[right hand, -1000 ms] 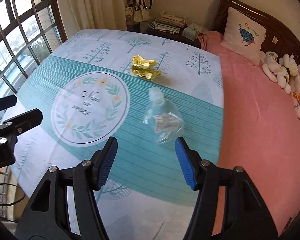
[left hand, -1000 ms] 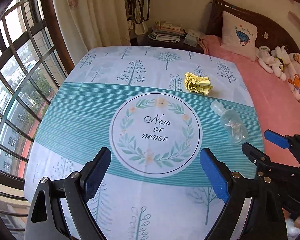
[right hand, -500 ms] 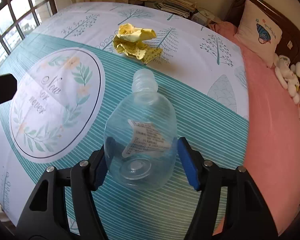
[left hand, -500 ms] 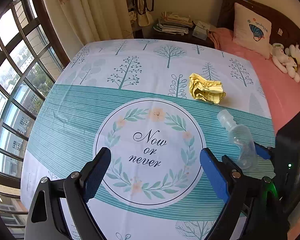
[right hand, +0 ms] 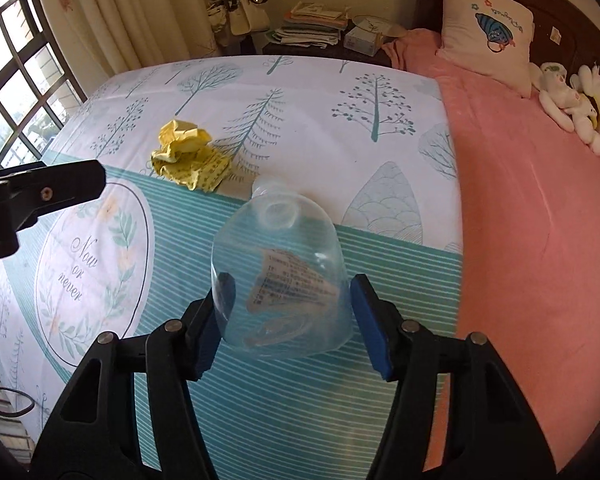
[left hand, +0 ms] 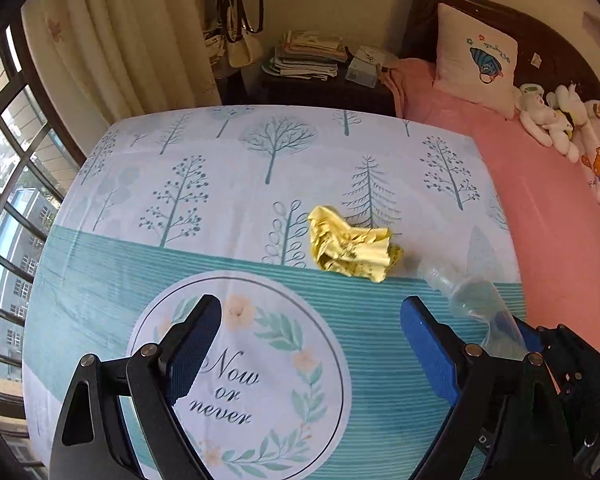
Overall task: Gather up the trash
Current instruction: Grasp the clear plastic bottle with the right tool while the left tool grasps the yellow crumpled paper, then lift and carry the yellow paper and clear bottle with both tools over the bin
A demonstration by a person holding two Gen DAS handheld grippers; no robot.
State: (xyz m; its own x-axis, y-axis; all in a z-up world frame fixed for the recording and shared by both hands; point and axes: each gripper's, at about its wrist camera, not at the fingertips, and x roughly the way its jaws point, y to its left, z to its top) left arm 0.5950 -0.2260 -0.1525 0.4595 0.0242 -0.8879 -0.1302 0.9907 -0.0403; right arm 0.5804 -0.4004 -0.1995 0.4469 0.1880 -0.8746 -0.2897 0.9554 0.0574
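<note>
A clear plastic bottle point(right hand: 278, 272) lies on the patterned bedspread, neck pointing away. My right gripper point(right hand: 290, 312) straddles its base, blue pads on both sides, touching or nearly so; the jaws are still wide. The bottle also shows in the left wrist view point(left hand: 474, 302), at the right behind my left finger. A crumpled yellow paper point(left hand: 350, 248) lies just beyond the bottle; it also shows in the right wrist view point(right hand: 188, 156). My left gripper point(left hand: 310, 344) is open and empty, over the round "Now or never" print, short of the paper.
The bedspread point(left hand: 220, 168) covers the left of the bed; a pink sheet point(right hand: 540, 200) lies right. A pillow point(left hand: 476, 60) and soft toys point(left hand: 548, 120) sit by the headboard. A nightstand with stacked papers point(left hand: 308, 56) stands behind. A window point(left hand: 4, 200) is left.
My right gripper has moved forward until the bottle's base sits between its fingers. My left gripper has moved forward toward the yellow paper.
</note>
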